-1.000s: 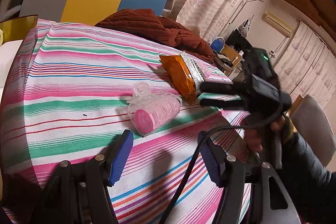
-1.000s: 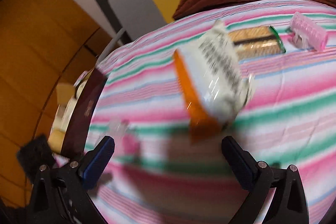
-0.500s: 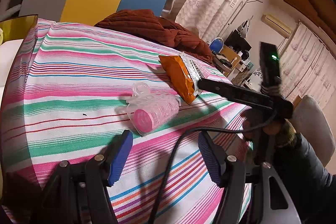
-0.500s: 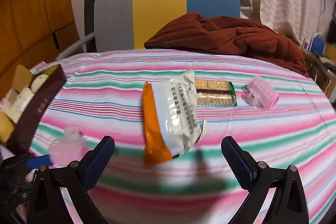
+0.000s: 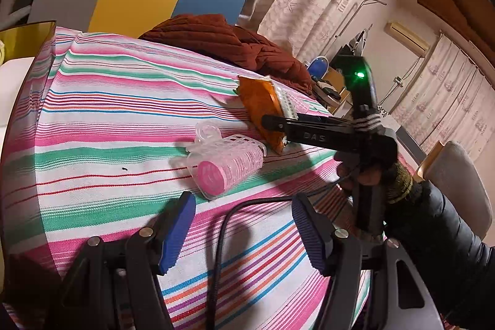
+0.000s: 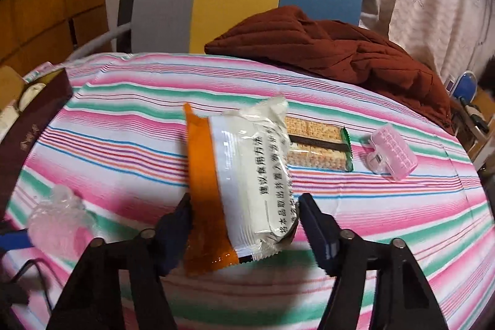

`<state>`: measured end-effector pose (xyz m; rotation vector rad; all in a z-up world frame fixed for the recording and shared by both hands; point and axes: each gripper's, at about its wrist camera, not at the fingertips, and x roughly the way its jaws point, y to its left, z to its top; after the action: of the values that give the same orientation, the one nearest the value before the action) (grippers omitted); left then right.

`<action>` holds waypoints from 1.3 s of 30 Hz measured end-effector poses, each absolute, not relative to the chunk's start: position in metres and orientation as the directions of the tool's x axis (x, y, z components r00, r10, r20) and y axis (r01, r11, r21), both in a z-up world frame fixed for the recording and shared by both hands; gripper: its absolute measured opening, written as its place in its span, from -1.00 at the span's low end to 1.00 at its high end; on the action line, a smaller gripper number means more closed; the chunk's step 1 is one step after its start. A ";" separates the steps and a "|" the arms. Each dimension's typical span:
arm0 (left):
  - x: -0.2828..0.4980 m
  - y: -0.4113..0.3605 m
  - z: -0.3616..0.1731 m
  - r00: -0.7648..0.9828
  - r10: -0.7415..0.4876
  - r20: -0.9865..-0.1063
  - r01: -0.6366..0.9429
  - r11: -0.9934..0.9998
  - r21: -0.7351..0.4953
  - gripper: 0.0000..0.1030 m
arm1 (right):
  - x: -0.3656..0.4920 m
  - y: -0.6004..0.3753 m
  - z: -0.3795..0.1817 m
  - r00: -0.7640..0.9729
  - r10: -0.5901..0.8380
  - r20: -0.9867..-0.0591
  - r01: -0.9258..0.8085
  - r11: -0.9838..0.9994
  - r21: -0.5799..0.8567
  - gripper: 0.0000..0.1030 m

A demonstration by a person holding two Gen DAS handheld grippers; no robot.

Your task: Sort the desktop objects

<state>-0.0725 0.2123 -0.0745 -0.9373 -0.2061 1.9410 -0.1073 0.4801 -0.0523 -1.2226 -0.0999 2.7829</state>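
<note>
Right gripper: jaws closed on the near end of the orange-and-white snack packet, centre of the right wrist frame, over the striped table. Behind it, a cracker pack lies flat; a pink hair roller sits at right. Left gripper: jaws open, empty, lower centre of the left wrist frame, just short of a second pink roller. Brown jacket lies at the table's upper edge.

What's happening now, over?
Right gripper shut on snack packet. Left gripper open, empty, near pink roller. Cracker pack behind packet.
</note>
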 end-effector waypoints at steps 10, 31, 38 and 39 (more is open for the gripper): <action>-0.072 0.211 -0.074 -0.265 0.811 -0.522 -0.678 -0.542 -0.497 0.28 | -0.058 0.477 -0.048 -0.677 0.087 -0.731 -0.073 -0.996 -0.051 0.27; -0.071 0.210 -0.069 -0.249 0.806 -0.537 -0.673 -0.543 -0.503 0.35 | 0.046 0.503 -0.036 -0.817 -0.013 -0.577 -0.207 -0.926 0.314 0.80; -0.067 0.218 -0.054 -0.297 0.746 -0.597 -0.695 -0.597 -0.400 0.36 | 0.036 0.536 -0.071 -0.832 0.009 -0.555 -0.325 -0.819 0.474 0.86; -0.066 0.221 -0.051 -0.305 0.737 -0.604 -0.706 -0.600 -0.376 0.36 | 0.036 0.537 -0.071 -0.839 0.004 -0.545 -0.318 -0.816 0.483 0.86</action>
<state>-0.0659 0.2211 -0.0513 -0.9532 -0.0492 1.9992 0.0361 0.5375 -0.0709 -0.8040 0.8640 2.7199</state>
